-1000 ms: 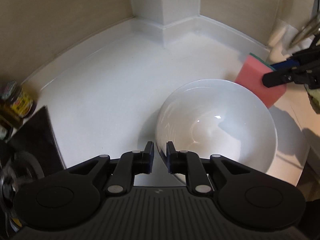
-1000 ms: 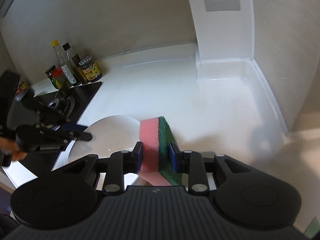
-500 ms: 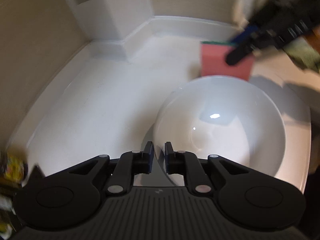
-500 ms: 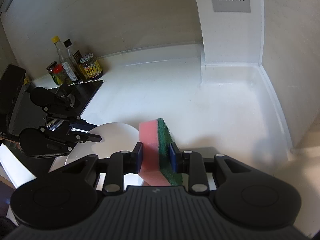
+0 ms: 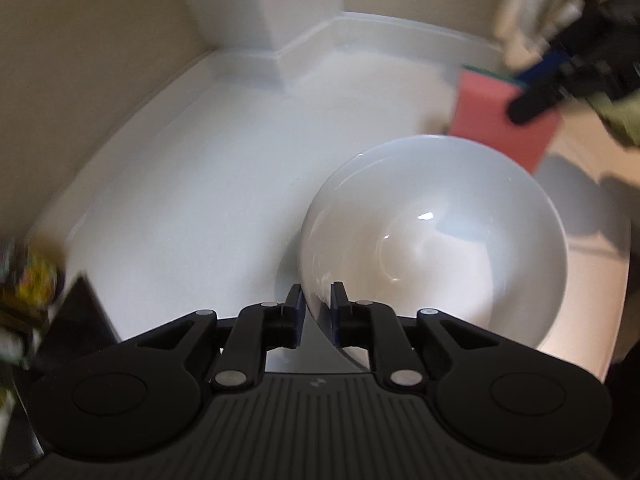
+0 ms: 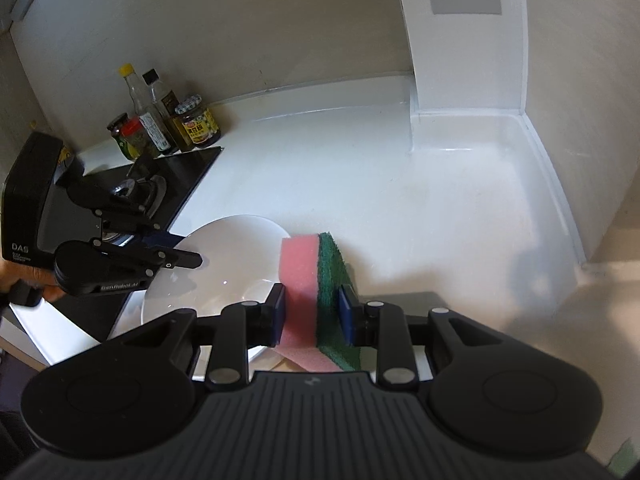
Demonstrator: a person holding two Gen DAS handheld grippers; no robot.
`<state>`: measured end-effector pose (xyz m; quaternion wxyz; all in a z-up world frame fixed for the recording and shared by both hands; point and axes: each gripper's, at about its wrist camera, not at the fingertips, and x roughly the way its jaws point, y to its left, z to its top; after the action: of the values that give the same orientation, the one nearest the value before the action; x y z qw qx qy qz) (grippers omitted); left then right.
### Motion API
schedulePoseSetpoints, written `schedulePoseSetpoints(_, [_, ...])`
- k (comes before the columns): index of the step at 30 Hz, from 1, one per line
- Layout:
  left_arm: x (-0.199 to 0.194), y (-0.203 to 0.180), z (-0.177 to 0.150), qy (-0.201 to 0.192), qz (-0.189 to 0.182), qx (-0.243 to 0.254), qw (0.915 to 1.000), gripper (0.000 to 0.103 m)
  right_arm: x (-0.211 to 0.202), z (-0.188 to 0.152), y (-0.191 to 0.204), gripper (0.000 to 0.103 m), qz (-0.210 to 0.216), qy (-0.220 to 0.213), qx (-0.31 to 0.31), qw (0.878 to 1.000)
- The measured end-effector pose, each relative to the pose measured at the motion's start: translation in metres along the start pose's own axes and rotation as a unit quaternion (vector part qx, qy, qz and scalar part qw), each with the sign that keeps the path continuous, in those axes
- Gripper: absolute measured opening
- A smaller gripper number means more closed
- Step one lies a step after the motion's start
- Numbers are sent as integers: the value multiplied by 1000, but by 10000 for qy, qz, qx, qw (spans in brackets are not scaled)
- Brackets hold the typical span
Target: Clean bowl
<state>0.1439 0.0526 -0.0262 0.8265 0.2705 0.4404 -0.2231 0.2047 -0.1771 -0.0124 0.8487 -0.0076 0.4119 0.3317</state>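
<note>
A white bowl (image 5: 436,240) is sitting on the countertop (image 5: 208,184) as the left gripper (image 5: 316,312) is closing its jaws astride the near rim. The right gripper (image 6: 313,312) is clamping a sponge (image 6: 316,284) beside it. A firm rim hold should come before scrubbing. The left gripper's casing is showing "DAS" and "GenRobot.AI".

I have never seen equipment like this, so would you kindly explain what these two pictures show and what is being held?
No robot here: a person holds a pair of black tongs in each hand, each carrying a camera looking along its fingers. The left view shows the left tongs closing on the rim of a white bowl on the white counter. The right view shows the right tongs clamping a pink and green sponge just beside the bowl. Sauce bottles stand at the back, by a black stove.
</note>
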Motion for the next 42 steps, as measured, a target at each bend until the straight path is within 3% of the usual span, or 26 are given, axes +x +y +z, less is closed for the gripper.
schedulePoseSetpoints(4, [10,-4,10,5,12,588,9983,17,9,8,-1,24,-147,-84,24,9999])
schedulePoseSetpoints(9, [11,-6,13,57,188,495,9986,18,10,6,-3,24,-161,-92,39,9998])
schedulePoseSetpoints(22, [6,-3,13,168,385,-374,9984,20,8,1,-1,24,-142,-111,15,9998])
schedulePoseSetpoints(29, [0,-6,1,214,565,-1250,9903,19,0,-9,0,24,-99,-197,309,9993])
schedulePoseSetpoints(33, [2,-8,-4,55,471,-1428,9886,14,-6,-17,3,24,-92,-212,423,9988])
schedulePoseSetpoints(38, [8,-4,3,-13,198,-435,9989,16,-2,-8,-1,24,-49,-80,229,9997])
schedulePoseSetpoints(42, [16,-2,10,-136,2,518,9986,19,6,3,-1,24,-116,-81,3,9999])
